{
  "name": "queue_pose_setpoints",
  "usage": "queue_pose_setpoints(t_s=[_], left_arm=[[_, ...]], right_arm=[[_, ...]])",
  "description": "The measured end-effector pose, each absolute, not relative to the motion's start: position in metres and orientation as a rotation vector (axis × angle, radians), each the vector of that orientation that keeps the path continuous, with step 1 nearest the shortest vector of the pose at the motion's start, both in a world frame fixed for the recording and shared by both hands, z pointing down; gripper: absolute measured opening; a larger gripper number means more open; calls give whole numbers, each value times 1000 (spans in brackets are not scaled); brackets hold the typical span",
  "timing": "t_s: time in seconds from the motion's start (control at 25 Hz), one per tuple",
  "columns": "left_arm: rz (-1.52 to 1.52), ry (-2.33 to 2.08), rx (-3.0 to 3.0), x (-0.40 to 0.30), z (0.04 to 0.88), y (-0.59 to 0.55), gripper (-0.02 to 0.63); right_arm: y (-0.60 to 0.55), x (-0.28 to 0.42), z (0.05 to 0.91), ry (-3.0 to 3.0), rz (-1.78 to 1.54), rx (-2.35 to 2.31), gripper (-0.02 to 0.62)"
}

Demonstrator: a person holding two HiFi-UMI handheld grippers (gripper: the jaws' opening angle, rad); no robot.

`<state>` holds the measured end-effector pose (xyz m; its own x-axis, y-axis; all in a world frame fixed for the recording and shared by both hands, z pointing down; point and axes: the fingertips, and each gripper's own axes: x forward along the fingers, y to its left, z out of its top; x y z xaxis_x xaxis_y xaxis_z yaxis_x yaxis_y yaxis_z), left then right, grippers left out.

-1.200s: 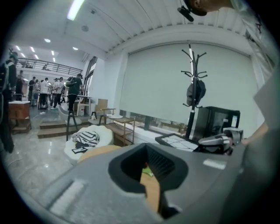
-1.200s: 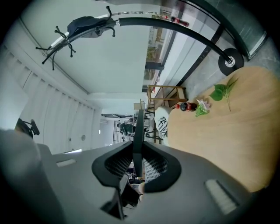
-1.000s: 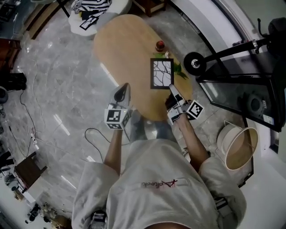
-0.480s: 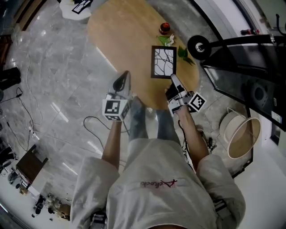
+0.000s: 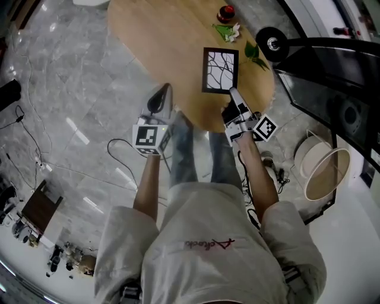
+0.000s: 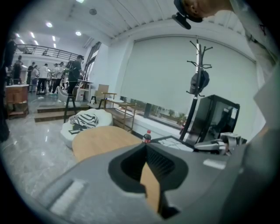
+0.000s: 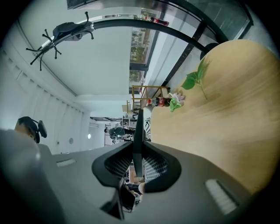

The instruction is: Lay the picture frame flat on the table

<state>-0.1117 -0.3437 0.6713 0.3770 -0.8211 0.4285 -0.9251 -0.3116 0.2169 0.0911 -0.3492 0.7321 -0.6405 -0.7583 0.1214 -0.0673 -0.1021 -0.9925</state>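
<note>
Picture frame (image 5: 220, 70) rests face up on the wooden table (image 5: 148, 41), its near edge pinched in your right gripper (image 5: 232, 95), forearm stretched forward. Your left gripper (image 5: 164, 92) hovers by the table's near edge, jaws pressed together, empty. Beyond the frame lie a leafy sprig (image 5: 228, 31) and a red-capped bottle (image 5: 226, 12). You cannot tell whether the frame lies fully flat.

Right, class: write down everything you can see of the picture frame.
The picture frame is rectangular, with a dark border around a white picture of black branching lines. It faces up over the wooden table, near its edge. The right gripper is shut on its near edge; whether it lies fully flat is unclear.
</note>
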Motion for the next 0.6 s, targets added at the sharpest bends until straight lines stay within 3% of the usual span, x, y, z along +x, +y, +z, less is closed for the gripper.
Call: queue_pose_setpoints(t_s=[0.6], left_arm=[[324, -1511, 2168, -108, 745, -341, 0]], right_arm=[[-327, 98, 818, 1649, -1881, -946, 72]])
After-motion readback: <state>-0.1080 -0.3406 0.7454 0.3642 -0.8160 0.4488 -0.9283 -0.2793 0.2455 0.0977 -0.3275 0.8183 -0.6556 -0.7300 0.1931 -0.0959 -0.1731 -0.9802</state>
